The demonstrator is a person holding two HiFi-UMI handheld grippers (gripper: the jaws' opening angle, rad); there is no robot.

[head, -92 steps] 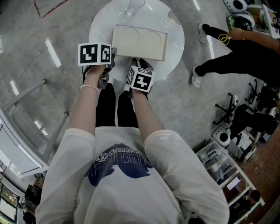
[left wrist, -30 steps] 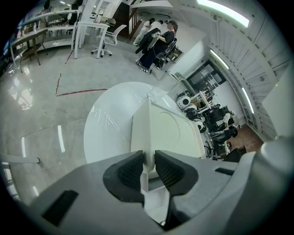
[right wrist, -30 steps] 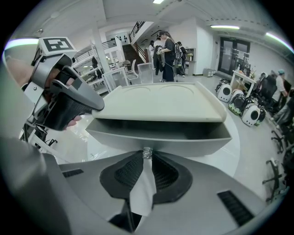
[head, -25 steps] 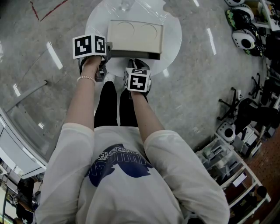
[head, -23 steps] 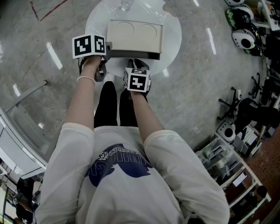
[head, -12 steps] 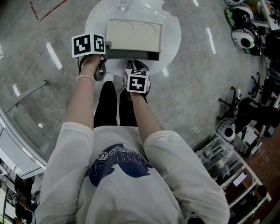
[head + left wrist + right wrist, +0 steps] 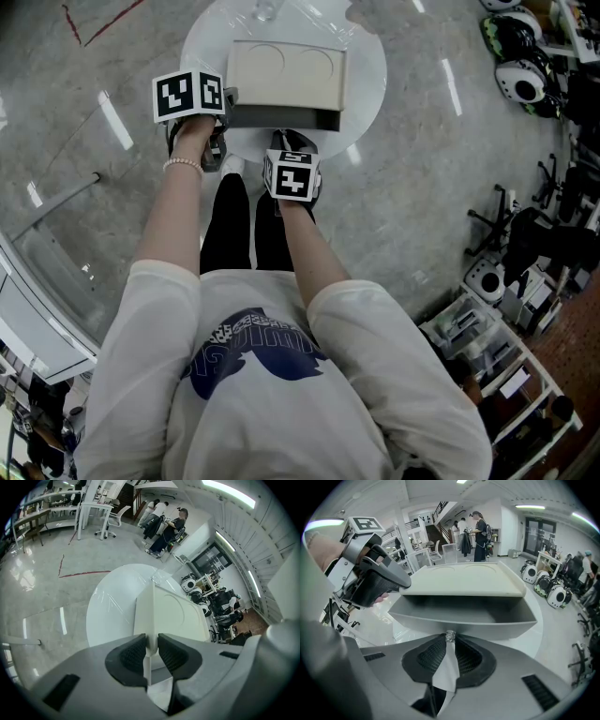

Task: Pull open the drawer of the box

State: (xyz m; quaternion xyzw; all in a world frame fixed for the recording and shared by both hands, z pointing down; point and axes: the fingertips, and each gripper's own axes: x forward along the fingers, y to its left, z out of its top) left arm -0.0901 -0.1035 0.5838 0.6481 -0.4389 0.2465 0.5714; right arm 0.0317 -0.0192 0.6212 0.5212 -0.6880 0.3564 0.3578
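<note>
A round white table (image 7: 367, 58) stands on a shiny grey floor (image 7: 441, 197), and the beige box (image 7: 286, 73) sits on it toward the near edge, its flat top marked with two shallow circles. The drawer (image 7: 487, 626) is part of the way out of the box's near side; its grey front and empty inside show below the overhanging top. The right gripper (image 7: 450, 645) is at the middle of the drawer front, pointing down and away from the person, with its jaws drawn close together and pinching the small knob (image 7: 450, 636) that sticks out of that front. The left gripper (image 7: 151, 651) is at the box's near left corner. Its jaws stand at a middling width and their dark ribbed pads press on either side of the box's vertical corner edge, so it is clamped on the box itself. From the right gripper view the left gripper shows at the left end of the box, level with the top, above the drawer. In the head view the two marker cubes sit close together just near the box, the left one beside the box's left end and the right one nearer the person. A clear glass (image 7: 265, 9) stands at the far edge of the table, well apart from the box. The person wears a pale shirt (image 7: 272, 394) with a dark blue print and a bead bracelet (image 7: 183, 164) on the left wrist.
</note>
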